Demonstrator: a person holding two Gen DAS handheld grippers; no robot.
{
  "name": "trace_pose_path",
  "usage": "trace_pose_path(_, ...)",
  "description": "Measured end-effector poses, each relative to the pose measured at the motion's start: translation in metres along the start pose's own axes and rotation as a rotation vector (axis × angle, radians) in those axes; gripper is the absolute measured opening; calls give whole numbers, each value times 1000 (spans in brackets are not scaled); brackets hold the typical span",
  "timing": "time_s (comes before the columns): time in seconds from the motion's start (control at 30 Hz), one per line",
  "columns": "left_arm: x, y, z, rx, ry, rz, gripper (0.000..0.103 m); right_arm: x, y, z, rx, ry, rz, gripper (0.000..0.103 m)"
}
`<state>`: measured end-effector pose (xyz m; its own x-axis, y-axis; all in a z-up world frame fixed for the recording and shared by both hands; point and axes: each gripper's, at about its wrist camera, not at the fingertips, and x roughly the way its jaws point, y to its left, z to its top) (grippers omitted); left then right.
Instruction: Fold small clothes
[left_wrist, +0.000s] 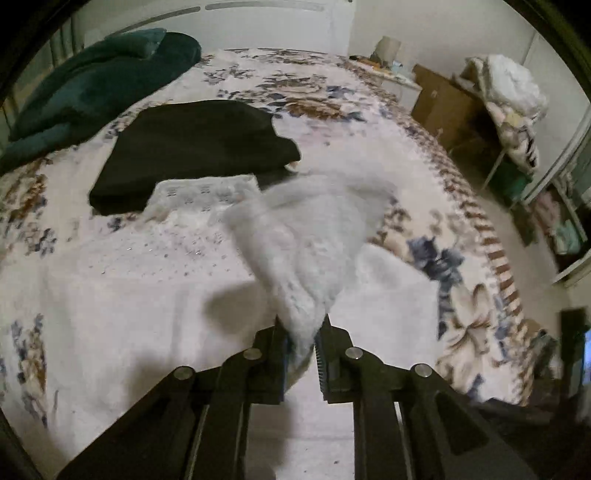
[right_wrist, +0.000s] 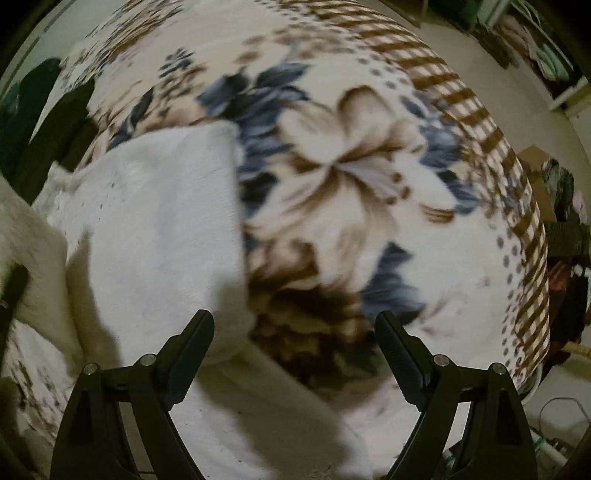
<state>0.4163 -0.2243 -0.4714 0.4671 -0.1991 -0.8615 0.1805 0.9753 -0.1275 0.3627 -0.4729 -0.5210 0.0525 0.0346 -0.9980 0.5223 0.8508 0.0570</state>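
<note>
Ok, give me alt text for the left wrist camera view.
The left gripper pinches a corner of a fluffy white cloth lifted above a flowered bedspread. Behind lie a folded black garment and a dark green blanket.

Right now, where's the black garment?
Left wrist view, upper left: the black garment lies folded on the floral bedspread, between the green blanket and the white clothes.
</note>
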Motion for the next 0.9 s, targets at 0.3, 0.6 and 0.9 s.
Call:
trace_pose_path(0.3,-39,99,-25,-122,-44,231,94,-48,-26,38,73,-29,314,90)
trace_pose_path(0.6,-46,216,-76,-282,76,472,94,-6,58,77,-24,83,302,90)
trace_pose_path(0.9,-32,242,-82,-289,99,481,94,-24,72,36,-216,-17,127,8)
